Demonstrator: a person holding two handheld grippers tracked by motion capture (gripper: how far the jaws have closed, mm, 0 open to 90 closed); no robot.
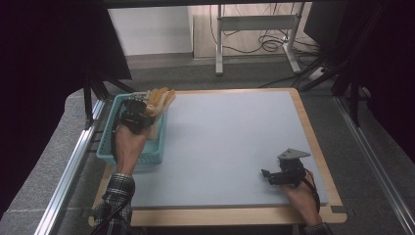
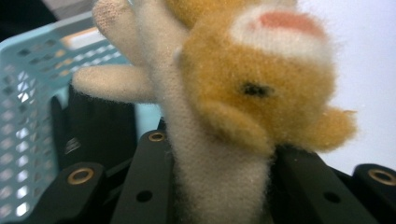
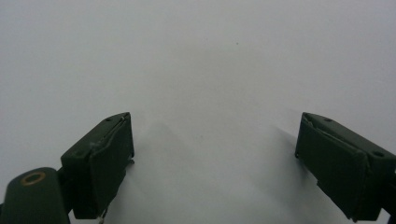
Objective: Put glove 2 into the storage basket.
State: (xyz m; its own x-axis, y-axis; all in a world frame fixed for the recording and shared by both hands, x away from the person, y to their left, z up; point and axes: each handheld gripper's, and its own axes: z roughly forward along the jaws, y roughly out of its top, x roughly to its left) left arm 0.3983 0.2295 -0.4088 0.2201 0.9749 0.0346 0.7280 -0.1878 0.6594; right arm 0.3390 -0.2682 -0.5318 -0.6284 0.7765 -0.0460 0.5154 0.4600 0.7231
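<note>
While the left hand-held gripper (image 1: 147, 108) hangs over the far end of the turquoise basket (image 1: 110, 152), its jaws are clamped on a plush toy (image 2: 243, 93), tan and cream, with a small dark eye and a pinkish patch on its pale muzzle. From the left gripper view the jaws pinch the cream fabric of the toy's narrow middle, so that the head and a stubby limb flop out above them. In the high view the toy (image 1: 160, 99) sits at the basket's far right corner, lifted above the rim and partly over the edge of the grey tabletop (image 1: 230, 142).

By its look the toy is light and soft: the pile gives under the jaws, and the stuffing probably squashes rather than resists. It should not break or slip easily, since the fuzzy surface offers plenty of friction, but it will sag and swing from any hold. The narrow body is a sensible place to grip; a loose limb or an ear would likely stretch and let the bulk dangle.

The right hand-held gripper (image 1: 274, 175) rests near the tabletop's near right corner, its jaws standing wide apart with nothing between them.
</note>
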